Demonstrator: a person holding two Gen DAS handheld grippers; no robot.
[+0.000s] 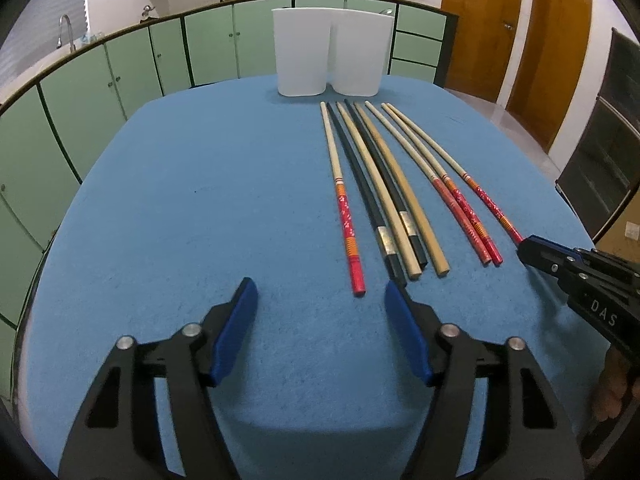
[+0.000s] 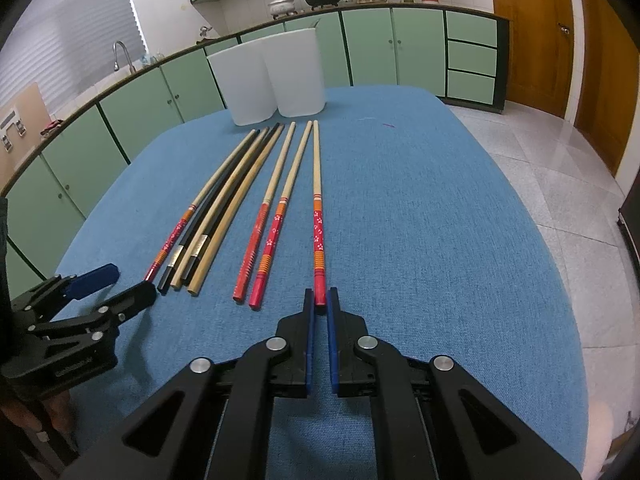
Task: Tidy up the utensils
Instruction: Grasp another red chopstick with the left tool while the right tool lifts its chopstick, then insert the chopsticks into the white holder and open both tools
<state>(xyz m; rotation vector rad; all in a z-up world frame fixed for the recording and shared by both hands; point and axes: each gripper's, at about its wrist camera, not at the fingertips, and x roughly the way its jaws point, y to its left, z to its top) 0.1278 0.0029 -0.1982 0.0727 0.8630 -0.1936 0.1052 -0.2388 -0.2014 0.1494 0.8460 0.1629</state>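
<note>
Step in hand: first pick-up; all eight chopsticks lie on the blue tabletop (image 2: 440, 200), none yet in the two white holders (image 2: 276, 80).
Right gripper (image 2: 320, 300): jaws pinching the butt end of the rightmost red-handled chopstick (image 2: 317, 216).
Left gripper (image 1: 320, 304): jaws spread, nothing between them, near the leftmost red-handled chopstick (image 1: 346, 220).
Next move: probably lift the pinched stick clear, tip it upright and lower it into a holder.

I see a blue cloth-covered tabletop (image 2: 420, 220) carrying two white containers (image 2: 266, 80) side by side at the upper centre of the frame, with eight chopsticks (image 2: 256, 204) lying lengthwise below them, five bunched to the left and three more spread rightward.
</note>
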